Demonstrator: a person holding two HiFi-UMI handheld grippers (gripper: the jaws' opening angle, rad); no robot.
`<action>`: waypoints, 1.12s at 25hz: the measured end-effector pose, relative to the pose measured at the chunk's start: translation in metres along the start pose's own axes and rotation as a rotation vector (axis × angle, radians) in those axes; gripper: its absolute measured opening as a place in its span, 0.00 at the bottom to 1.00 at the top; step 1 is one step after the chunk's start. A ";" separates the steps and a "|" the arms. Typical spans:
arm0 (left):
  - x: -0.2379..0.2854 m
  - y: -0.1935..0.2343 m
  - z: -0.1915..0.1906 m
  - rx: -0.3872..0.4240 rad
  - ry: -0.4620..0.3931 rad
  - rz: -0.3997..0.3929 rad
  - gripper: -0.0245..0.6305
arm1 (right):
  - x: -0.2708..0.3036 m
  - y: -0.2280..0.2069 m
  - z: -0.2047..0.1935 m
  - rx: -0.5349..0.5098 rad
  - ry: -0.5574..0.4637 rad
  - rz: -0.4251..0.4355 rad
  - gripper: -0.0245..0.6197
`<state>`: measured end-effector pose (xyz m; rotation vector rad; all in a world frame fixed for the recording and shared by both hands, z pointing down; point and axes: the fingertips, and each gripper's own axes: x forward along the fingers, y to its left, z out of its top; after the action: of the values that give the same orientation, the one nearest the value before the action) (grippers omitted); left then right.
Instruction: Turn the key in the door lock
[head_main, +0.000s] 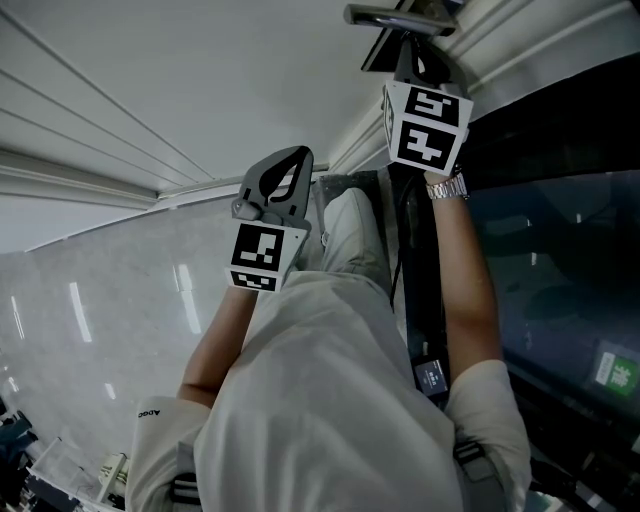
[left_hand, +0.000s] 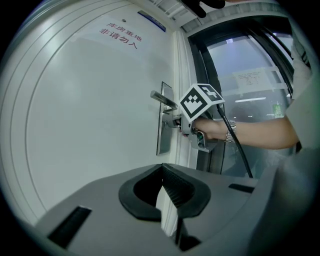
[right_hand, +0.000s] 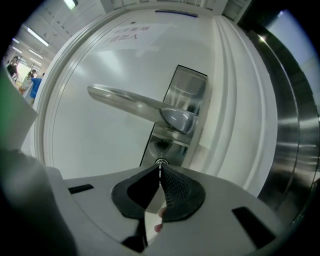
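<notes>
Both arms are stretched out in front of me here. My right arm (head_main: 470, 290) reaches the furthest, all the way up to the white door (left_hand: 90, 110). The right gripper (right_hand: 160, 166) points about level at the lock plate (right_hand: 186, 97), just under the lever handle (right_hand: 135, 106). Its fingers (right_hand: 176, 190) are pinched tight on the key (right_hand: 161, 161), which sits at the lock right below the handle. All I can see of the key is a small metal bit poking out past the tips.

My left arm (head_main: 215, 340) is out too but held back, well apart from the door. The left gripper (left_hand: 163, 167) is aimed roughly level toward the lock side. Those fingers (left_hand: 181, 189) are closed together with nothing between them.

Quick headcount:
- one door, one lever handle, one lock plate, one key
- two grippers, each with a marker cube: one on the left (head_main: 262, 258), one on the right (head_main: 428, 125)
- one wristwatch (head_main: 447, 187), on my right wrist
- one black cable (left_hand: 235, 145) hanging off the right gripper
- one red-lettered notice (left_hand: 118, 32) high up on the door
</notes>
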<state>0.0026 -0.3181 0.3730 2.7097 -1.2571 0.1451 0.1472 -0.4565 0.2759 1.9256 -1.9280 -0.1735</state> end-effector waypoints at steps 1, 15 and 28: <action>0.000 0.000 0.000 0.001 -0.001 0.001 0.05 | 0.000 -0.001 -0.001 0.029 0.000 0.009 0.05; -0.001 0.003 0.000 0.000 -0.003 0.004 0.05 | 0.001 -0.009 -0.005 0.647 0.015 0.168 0.05; -0.005 0.005 -0.004 -0.007 0.004 0.008 0.05 | 0.001 -0.011 -0.008 1.252 0.018 0.320 0.05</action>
<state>-0.0045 -0.3167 0.3762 2.6971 -1.2656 0.1468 0.1605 -0.4562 0.2793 2.0946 -2.5434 1.4375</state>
